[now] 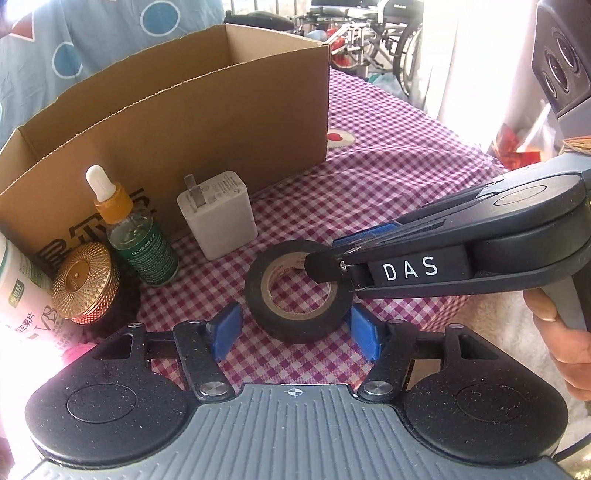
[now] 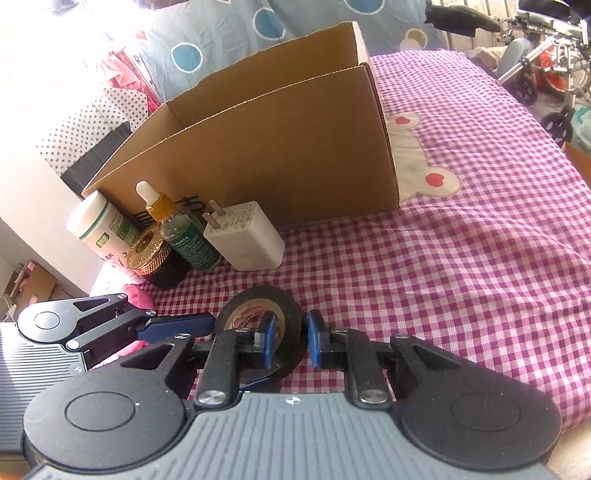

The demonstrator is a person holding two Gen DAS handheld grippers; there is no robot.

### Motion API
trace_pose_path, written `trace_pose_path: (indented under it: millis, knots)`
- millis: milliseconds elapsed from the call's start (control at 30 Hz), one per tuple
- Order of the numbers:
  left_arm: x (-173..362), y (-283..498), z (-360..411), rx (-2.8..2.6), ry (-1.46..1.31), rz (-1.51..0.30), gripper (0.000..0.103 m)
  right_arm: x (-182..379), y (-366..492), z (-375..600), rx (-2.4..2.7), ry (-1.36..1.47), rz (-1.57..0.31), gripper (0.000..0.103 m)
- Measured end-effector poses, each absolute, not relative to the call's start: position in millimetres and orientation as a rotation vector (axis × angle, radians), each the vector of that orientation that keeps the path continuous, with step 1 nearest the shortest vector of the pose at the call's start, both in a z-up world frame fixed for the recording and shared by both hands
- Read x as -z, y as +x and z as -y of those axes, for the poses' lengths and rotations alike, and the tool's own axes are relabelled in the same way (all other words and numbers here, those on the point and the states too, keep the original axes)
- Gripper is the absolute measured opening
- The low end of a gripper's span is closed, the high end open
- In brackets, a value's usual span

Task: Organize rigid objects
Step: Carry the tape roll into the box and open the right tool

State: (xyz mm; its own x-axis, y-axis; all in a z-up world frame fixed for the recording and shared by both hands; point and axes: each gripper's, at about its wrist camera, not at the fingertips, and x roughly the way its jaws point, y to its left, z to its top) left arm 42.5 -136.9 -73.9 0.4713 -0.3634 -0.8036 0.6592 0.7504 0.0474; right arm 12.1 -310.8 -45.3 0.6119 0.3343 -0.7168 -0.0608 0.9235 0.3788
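Observation:
A black tape roll (image 1: 297,290) lies flat on the checked cloth (image 1: 388,177). My left gripper (image 1: 295,332) is open, its blue pads on either side of the roll's near edge, apart from it. My right gripper (image 1: 325,254) comes in from the right, with one finger inside the roll's hole and the other outside its wall. In the right wrist view the roll (image 2: 258,325) sits between that gripper's (image 2: 290,343) pads, one pad inside the ring; firm contact is not clear. An open cardboard box (image 1: 207,107) stands behind.
In front of the box stand a white charger plug (image 1: 218,214), a green dropper bottle (image 1: 140,236), a gold-lidded jar (image 1: 86,284) and a white bottle (image 1: 18,288). Wheelchairs (image 1: 376,33) stand beyond the bed. A hand (image 1: 565,332) holds the right gripper.

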Motion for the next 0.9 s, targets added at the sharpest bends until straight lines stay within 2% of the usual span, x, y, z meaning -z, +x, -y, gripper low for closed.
trace_pose_path:
  millis: [467, 733, 900]
  knots:
    - [65.3, 39.4, 134.8, 0.627, 0.313, -0.845, 0.064, 38.3, 12.0, 303.4, -0.226, 0.308, -0.873, 0.021]
    - [-14.7, 26.3, 118.3, 0.560, 0.290, -0.625, 0.064, -41.2, 3.4, 289.3, -0.257, 0.234, -0.673, 0.021]
    - [-68.9, 47.7, 102.8, 0.481, 0.283, -0.521, 0.064, -102.0, 35.9, 274.5, -0.348, 0.194, -0.560, 0.021]
